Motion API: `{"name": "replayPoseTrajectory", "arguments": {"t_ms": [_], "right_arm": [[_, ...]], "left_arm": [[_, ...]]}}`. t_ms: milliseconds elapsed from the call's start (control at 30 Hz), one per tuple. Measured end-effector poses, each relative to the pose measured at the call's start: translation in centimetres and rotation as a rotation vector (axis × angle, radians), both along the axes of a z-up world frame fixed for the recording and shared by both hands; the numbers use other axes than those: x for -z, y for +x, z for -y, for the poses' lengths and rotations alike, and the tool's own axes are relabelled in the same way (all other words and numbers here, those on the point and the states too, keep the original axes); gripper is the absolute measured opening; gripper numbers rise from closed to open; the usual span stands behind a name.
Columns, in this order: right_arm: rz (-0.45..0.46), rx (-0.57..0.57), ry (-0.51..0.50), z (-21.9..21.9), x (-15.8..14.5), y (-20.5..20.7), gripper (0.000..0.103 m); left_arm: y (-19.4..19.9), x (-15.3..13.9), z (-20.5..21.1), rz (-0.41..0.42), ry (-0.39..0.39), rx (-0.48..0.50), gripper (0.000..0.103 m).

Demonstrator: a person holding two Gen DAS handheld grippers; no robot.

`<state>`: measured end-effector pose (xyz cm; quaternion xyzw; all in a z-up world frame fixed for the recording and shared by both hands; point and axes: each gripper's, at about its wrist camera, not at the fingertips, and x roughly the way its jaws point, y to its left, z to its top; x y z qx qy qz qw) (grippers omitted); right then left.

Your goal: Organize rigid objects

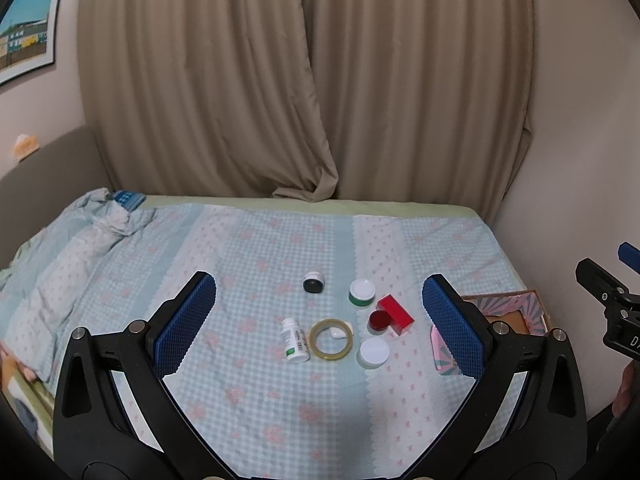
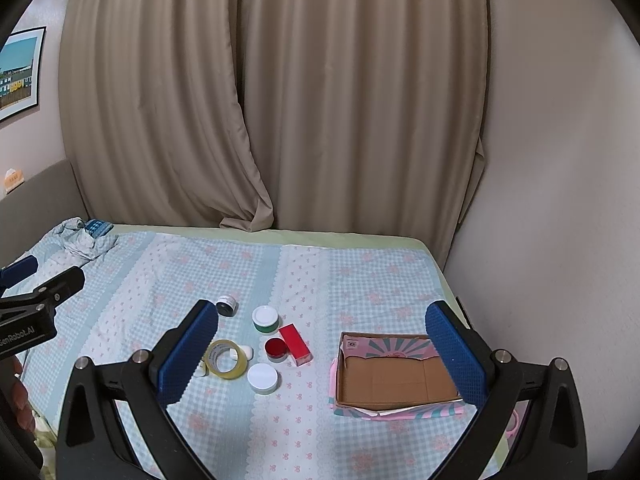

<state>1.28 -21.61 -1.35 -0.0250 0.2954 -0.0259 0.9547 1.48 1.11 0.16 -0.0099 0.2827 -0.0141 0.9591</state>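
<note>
Small items cluster on the bed: a white pill bottle [image 1: 295, 341] lying down, a tape roll [image 1: 331, 339] [image 2: 225, 359], a black jar [image 1: 314, 281] [image 2: 227, 305], a green jar with white lid [image 1: 362, 292] [image 2: 265, 319], a red box [image 1: 395, 314] [image 2: 295, 345], a red-lidded jar [image 1: 380, 321] [image 2: 276, 349] and a white-lidded jar [image 1: 373, 353] [image 2: 262, 377]. An empty cardboard box [image 2: 394, 376] [image 1: 506, 316] lies to their right. My left gripper [image 1: 318, 324] hovers open above the cluster. My right gripper [image 2: 322, 354] is open above the bed between cluster and box.
A patterned blue sheet [image 2: 340, 280] covers the bed, with a rumpled blanket [image 1: 80, 248] at the far left. Beige curtains [image 1: 304, 80] hang behind the bed and a plain wall [image 2: 560, 200] bounds its right side. A framed picture [image 1: 26, 28] hangs on the left wall.
</note>
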Motion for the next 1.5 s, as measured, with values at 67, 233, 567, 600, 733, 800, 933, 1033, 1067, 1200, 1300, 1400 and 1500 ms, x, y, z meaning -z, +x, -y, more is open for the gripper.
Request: {"name": "replayPoseTrajectory", "arguments": {"t_ms": [67, 233, 567, 600, 733, 800, 933, 1033, 1067, 1200, 1300, 1400, 1500], "right_arm": [[0.002, -0.001, 0.008, 0.1, 0.0, 0.0, 0.103], [0.018, 0.012, -0.001, 0.3, 0.0, -0.3, 0.103], [0.013, 0.006, 0.013, 0.2, 0.1, -0.3, 0.103], [0.012, 0.006, 0.015, 0.2, 0.1, -0.2, 0.103], [0.014, 0.004, 0.024, 0.0, 0.0, -0.6, 0.103], [0.015, 0.004, 0.026, -0.1, 0.0, -0.6, 0.103], [0.022, 0.007, 0.031, -0.4, 0.0, -0.7, 0.103], [0.015, 0.012, 0.041, -0.9, 0.1, -0.4, 0.103], [0.011, 0.014, 0.045, -1.0, 0.1, -0.3, 0.103], [-0.028, 0.027, 0.062, -2.2, 1.2, 0.6, 0.103], [-0.062, 0.035, 0.079, -3.0, 2.7, 1.4, 0.103], [-0.106, 0.050, 0.087, -3.9, 4.7, 2.6, 0.103], [-0.141, 0.050, 0.066, -4.7, 6.9, 3.6, 0.103]], "left_arm": [[0.0, 0.0, 0.0, 0.001, 0.002, -0.001, 0.102], [-0.2, 0.1, -0.1, -0.001, 0.002, -0.004, 0.102], [-0.2, 0.2, -0.2, -0.001, 0.002, -0.004, 0.102], [-0.2, 0.2, -0.2, -0.001, 0.002, -0.004, 0.103], [-0.6, 0.5, -0.7, 0.000, 0.000, -0.008, 0.102], [-0.7, 0.6, -1.1, -0.002, -0.001, -0.011, 0.102], [-0.7, 1.1, -2.2, -0.020, -0.008, -0.011, 0.102], [-0.6, 1.9, -3.3, -0.055, -0.004, -0.001, 0.102], [-0.5, 2.1, -3.5, -0.066, -0.001, 0.002, 0.102], [0.4, 3.8, -5.1, -0.126, 0.011, 0.037, 0.102], [1.7, 5.6, -5.9, -0.159, 0.035, 0.089, 0.102], [3.4, 7.9, -6.3, -0.195, 0.069, 0.145, 0.102], [5.6, 10.4, -6.4, -0.234, 0.102, 0.194, 0.102]]}}
